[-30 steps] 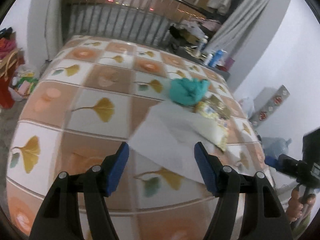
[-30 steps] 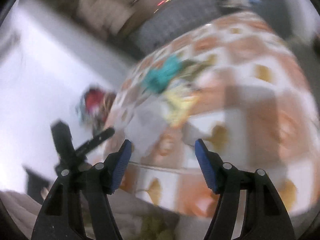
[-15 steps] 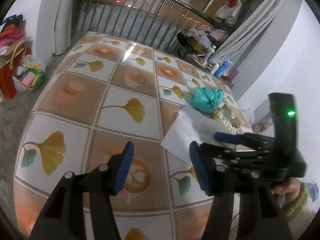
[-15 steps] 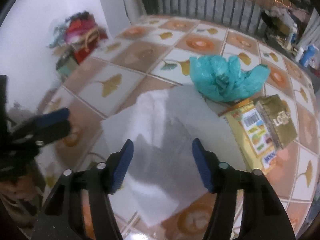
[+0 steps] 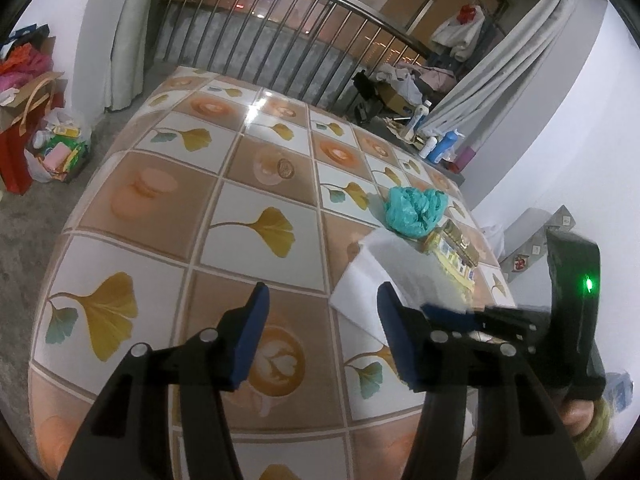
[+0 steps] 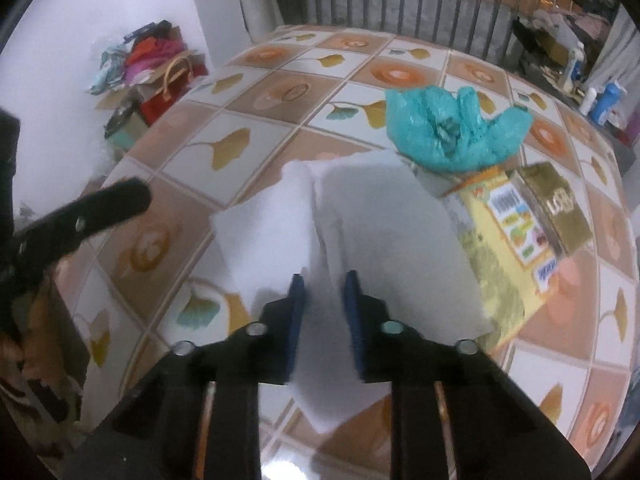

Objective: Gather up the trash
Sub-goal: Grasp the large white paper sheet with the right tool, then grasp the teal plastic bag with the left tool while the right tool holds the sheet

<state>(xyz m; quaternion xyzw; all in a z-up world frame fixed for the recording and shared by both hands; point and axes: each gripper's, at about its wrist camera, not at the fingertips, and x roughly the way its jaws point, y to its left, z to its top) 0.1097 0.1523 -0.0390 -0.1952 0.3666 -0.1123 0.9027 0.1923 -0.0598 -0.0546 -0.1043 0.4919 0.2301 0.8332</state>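
A: What is happening with the right gripper (image 6: 323, 294) just now?

B: Its jaws have just been closing, and they are pinching a raised fold of the white paper sheet (image 6: 360, 224) between the blue pads. Half a second ago they were standing wide above the flat sheet; now the paper is bunching up between them.

A: And the left gripper (image 5: 320, 322)?

B: It is hanging released, nothing between its fingers, over the patterned tablecloth (image 5: 168, 196), just to the near left of the sheet. It has narrowed slightly over the past second but is gripping nothing.

A: Where is the rest of the trash lying?

B: Taking the sheet as the landmark: the crumpled teal plastic bag (image 6: 452, 136) is sitting at its far edge, touching it or nearly so. The flattened yellow carton (image 6: 508, 240) is lying along its right side, with a gold box (image 6: 556, 208) resting on the carton's far end.

A: So what is that meaning for the job?

B: I'm judging that the first piece is being secured, so lifting it away is looking possible. A thin fold may be slipping free, though, and the bag, carton and box are still waiting.
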